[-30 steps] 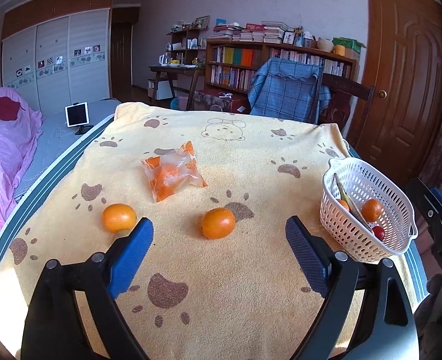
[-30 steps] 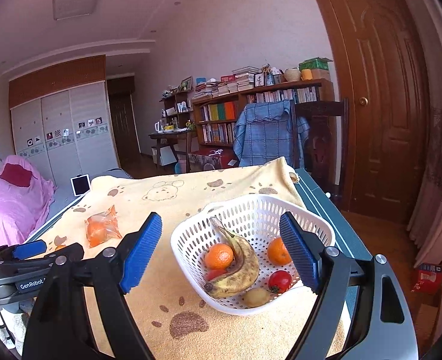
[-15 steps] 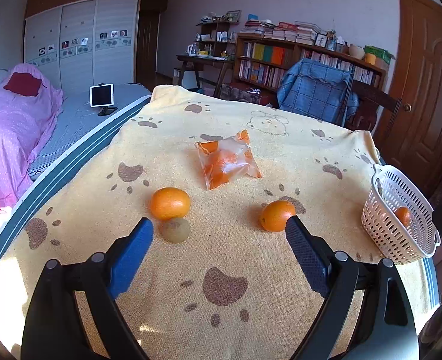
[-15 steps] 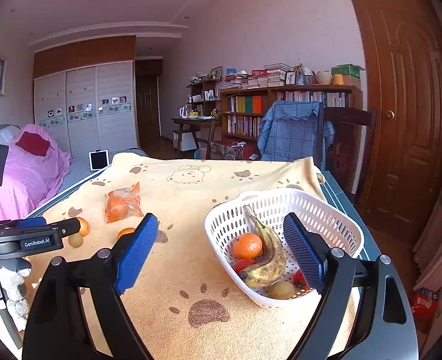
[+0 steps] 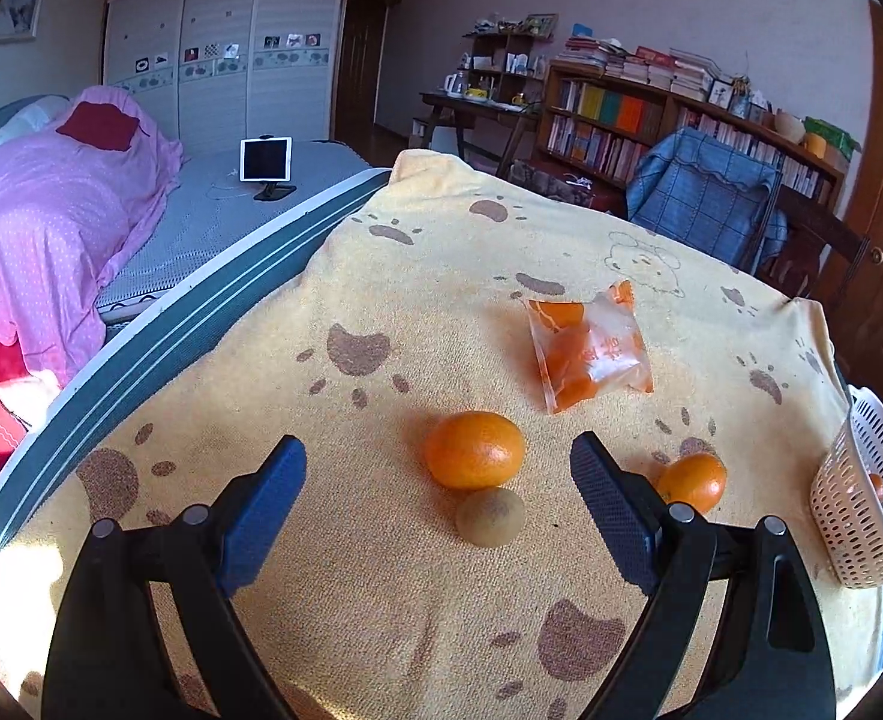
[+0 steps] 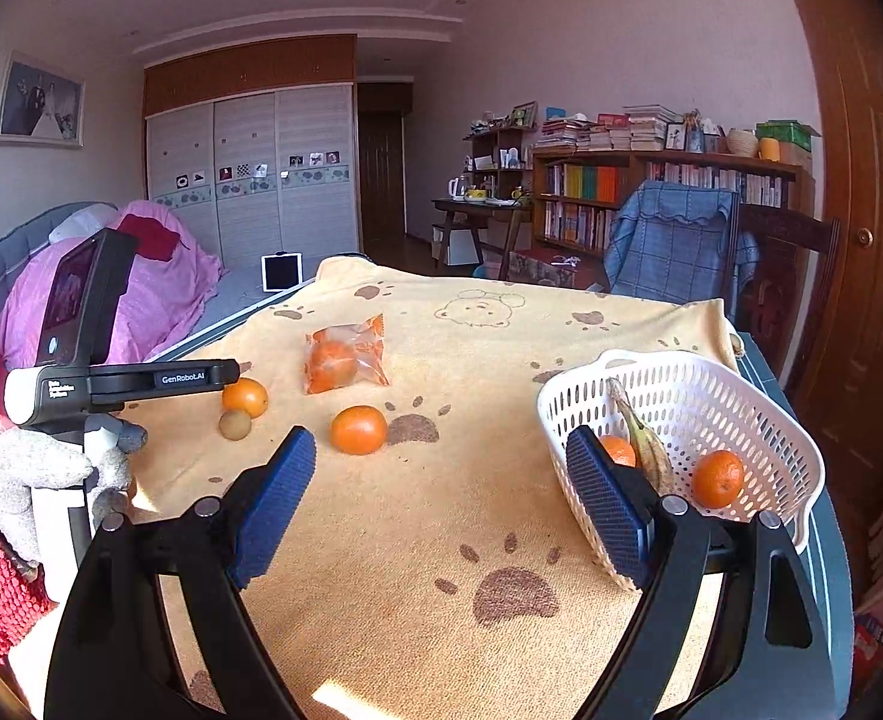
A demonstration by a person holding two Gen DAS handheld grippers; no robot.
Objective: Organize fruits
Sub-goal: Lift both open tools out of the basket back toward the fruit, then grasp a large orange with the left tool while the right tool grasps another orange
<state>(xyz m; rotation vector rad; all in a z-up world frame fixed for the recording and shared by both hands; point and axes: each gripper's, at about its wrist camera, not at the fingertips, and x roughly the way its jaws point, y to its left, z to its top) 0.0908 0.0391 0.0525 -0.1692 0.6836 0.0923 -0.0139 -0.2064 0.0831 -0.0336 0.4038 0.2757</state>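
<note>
On the far left of the right wrist view I see my left gripper (image 6: 225, 371), held in a gloved hand (image 6: 51, 468) low over the yellow paw-print cloth (image 6: 471, 360), and I keep it there because the nearest loose fruit lies just ahead of it. Through its own camera the jaws stand wide apart with nothing between them, framing an orange (image 5: 474, 449) and a small brownish fruit (image 5: 490, 516), perhaps a kiwi, which touch each other. Further right lies a sealed bag of oranges (image 5: 588, 351), then a second loose orange (image 5: 693, 481) partly hidden behind the right-hand finger, and at the far right edge the white basket (image 5: 861, 516). My right gripper (image 6: 435, 504) hovers with jaws equally wide and empty beside the basket, which already holds two oranges (image 6: 717, 478) and a banana (image 6: 645, 450), so I judge it is waiting at the drop-off while the left does the fetching. Compared with a second ago, the left view has swung leftward: the basket has slid to the frame edge, and the orange that sat outside the left finger is now centred between the jaws, with the brownish fruit newly in sight.
</note>
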